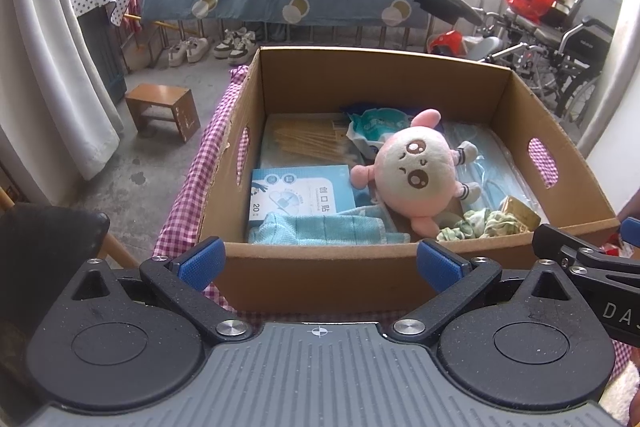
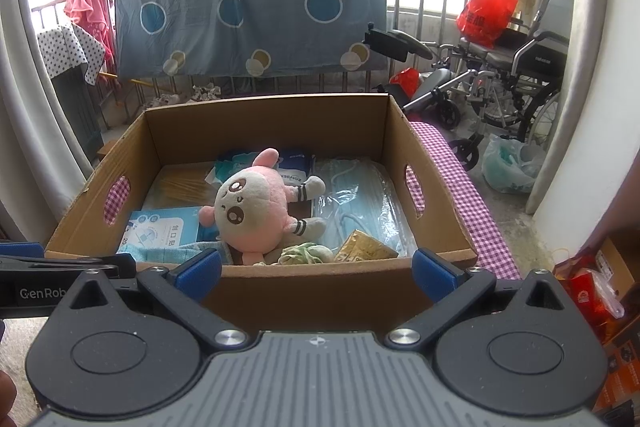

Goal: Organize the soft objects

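Your left gripper (image 1: 318,261) and right gripper (image 2: 317,269) both gape wide and empty just outside the cardboard box's (image 1: 320,279) near wall, while the pink plush toy (image 1: 416,173) lies inside it, between the teal towel (image 1: 320,229) and green cloth (image 1: 480,225).

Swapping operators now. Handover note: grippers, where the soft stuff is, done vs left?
Left gripper: open, empty, at the box's near wall.
Right gripper: open, empty, same spot.
Box sits on a checked cloth.
Inside: plush in the middle, teal towel near-left, green cloth near-right, on packets and masks.
Done: soft items are in the box.
Left: probably tidying them; nothing gripped.
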### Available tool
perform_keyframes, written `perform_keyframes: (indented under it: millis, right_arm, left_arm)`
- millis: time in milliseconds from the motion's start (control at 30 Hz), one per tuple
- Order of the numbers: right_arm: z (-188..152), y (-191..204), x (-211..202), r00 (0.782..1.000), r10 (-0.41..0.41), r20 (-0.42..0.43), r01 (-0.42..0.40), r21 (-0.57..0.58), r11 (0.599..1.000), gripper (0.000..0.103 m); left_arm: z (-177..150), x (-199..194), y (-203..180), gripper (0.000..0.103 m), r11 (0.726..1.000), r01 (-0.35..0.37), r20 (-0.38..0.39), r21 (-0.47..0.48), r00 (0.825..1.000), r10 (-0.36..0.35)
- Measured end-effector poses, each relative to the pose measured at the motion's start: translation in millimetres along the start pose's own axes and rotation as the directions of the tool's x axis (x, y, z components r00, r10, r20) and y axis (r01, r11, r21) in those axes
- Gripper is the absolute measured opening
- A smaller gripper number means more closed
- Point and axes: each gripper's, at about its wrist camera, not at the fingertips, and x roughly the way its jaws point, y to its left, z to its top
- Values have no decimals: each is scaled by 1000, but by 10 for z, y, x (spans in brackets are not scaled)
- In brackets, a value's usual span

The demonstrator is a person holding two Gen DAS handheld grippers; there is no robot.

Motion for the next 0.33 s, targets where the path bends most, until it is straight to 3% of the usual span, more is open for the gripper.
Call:
perform_keyframes:
  millis: [333]
  right_arm:
    - [-2, -2, -7, 1000, 0, 0, 0, -1, 1000, 103]
  left_arm:
    - [-16, -8, 15, 102, 1000, -4, 2, -1, 1000, 4]
